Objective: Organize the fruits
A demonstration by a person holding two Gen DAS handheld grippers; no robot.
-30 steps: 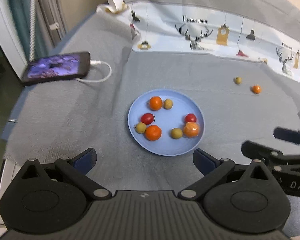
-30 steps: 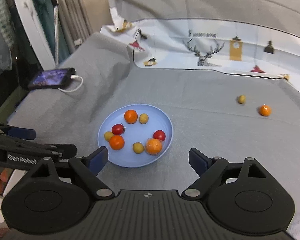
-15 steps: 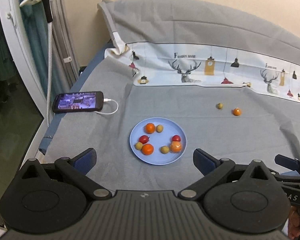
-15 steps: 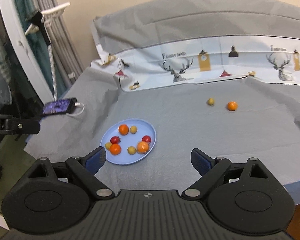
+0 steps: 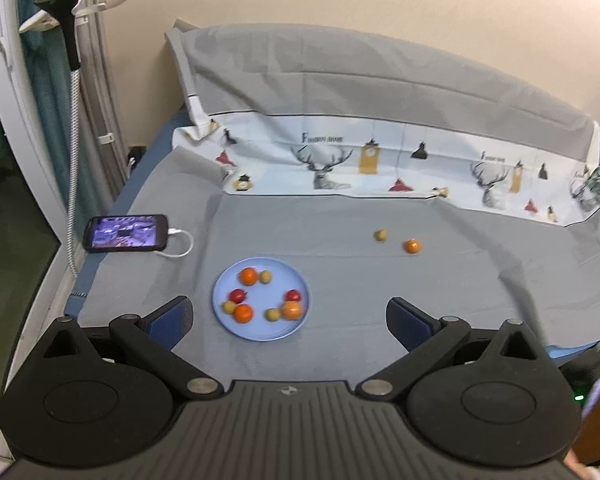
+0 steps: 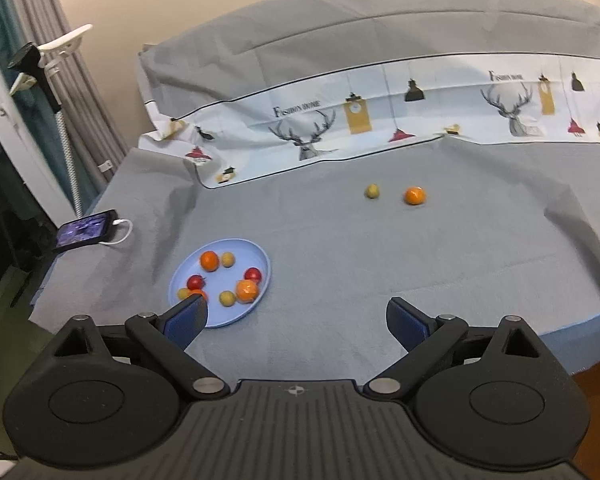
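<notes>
- A plain beige wall (image 5: 380, 8) rises behind a bed (image 6: 340, 248) under a grey sheet.
- A deer-print cloth (image 6: 380, 120) lies across the bed's head end.
- Grey curtains (image 5: 96, 92) hang at left, beside a white-framed door (image 5: 8, 92).
- A strip of wooden floor (image 6: 596, 392) shows at lower right.

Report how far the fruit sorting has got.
Done: eight fruits sit on the blue plate. In hand: nothing; the left tongs are open and empty, the right tongs empty and opening. Left: the small yellow fruit and the orange one lie on the grey sheet.
</notes>
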